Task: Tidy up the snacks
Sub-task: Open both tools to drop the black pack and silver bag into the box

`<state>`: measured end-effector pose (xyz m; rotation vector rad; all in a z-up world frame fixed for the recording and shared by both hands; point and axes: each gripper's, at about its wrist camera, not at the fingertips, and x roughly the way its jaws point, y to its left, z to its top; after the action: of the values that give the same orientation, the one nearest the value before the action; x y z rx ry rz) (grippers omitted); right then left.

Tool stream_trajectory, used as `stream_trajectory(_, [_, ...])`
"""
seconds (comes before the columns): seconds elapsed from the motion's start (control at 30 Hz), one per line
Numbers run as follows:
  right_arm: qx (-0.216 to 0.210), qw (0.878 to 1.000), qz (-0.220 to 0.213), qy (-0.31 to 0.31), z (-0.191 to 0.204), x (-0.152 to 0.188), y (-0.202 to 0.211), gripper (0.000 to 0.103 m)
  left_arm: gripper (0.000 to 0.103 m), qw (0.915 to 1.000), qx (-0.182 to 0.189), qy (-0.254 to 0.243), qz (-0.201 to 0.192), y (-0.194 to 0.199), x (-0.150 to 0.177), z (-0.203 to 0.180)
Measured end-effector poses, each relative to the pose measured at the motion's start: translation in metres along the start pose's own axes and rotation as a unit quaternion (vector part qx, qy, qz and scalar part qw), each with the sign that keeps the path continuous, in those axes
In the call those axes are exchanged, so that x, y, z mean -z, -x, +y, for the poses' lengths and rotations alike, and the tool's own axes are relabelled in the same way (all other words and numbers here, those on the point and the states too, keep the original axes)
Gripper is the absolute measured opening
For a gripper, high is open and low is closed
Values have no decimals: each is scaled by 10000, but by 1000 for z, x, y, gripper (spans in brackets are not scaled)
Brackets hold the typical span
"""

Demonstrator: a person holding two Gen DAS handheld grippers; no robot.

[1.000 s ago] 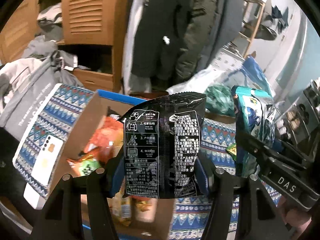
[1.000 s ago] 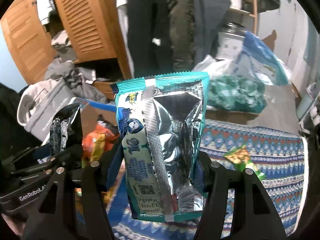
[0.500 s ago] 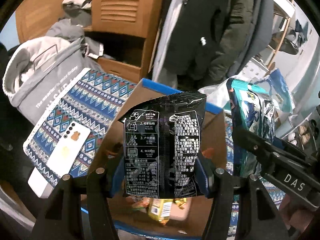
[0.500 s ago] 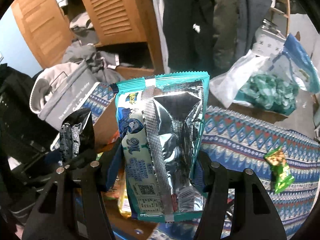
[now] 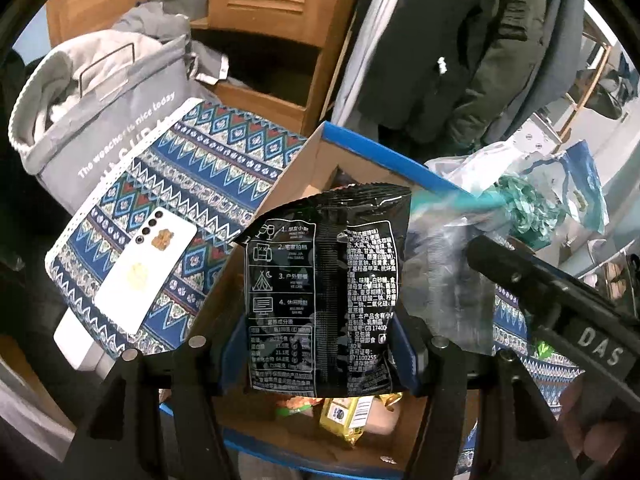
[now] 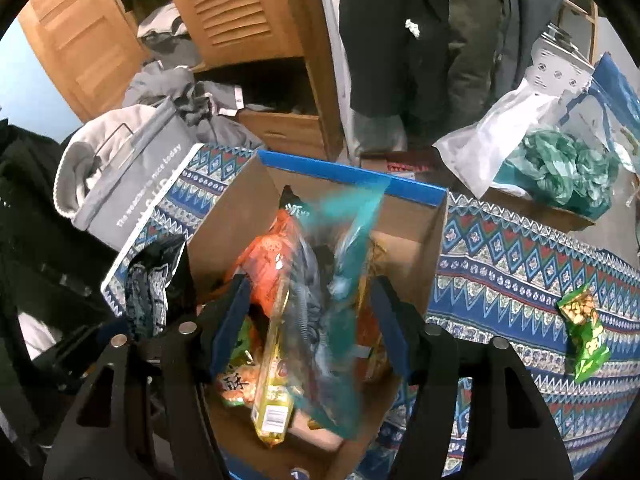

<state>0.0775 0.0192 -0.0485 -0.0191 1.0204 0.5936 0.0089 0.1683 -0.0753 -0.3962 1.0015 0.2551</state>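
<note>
Two grippers: left gripper (image 5: 320,344) clamps black packet (image 5: 324,292); right gripper (image 6: 308,320) spread apart, teal packet (image 6: 340,280) motion-blurred

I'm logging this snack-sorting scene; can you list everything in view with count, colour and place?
black snack bag: 1, black, held over the box.
teal snack bag: 1, teal and silver, blurred, over the open box between the open right fingers.
cardboard box: 1, brown with blue rim, on the cloth, holding orange and yellow packets.
green snack packet: 1, green, on the cloth right of the box.
phone: 1, white, on the cloth left of the box.
patterned cloth: 1, blue.
grey bag: 1, behind the cloth.
left gripper: shut on the black bag.
right gripper: open.
</note>
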Motion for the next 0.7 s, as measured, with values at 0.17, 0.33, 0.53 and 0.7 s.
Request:
stream_trajectory(0.17, [36, 9999, -93, -36, -2, -4, 4, 71, 79, 10000, -26, 40, -22, 3, 0, 1])
stream_trajectory(0.33, [75, 9999, -140, -60, -7, -4, 10, 71, 83, 9999, -9, 10, -111, 10, 1, -2])
stream_trajectory(0.53, [141, 9997, -208, -76, -15, -3, 20, 71, 83, 9999, 75, -9, -152, 18, 1, -11])
stream_trajectory(0.7, [233, 9992, -298, -86, -24, -1, 31, 71, 83, 9995, 191, -185, -198, 25, 5, -28])
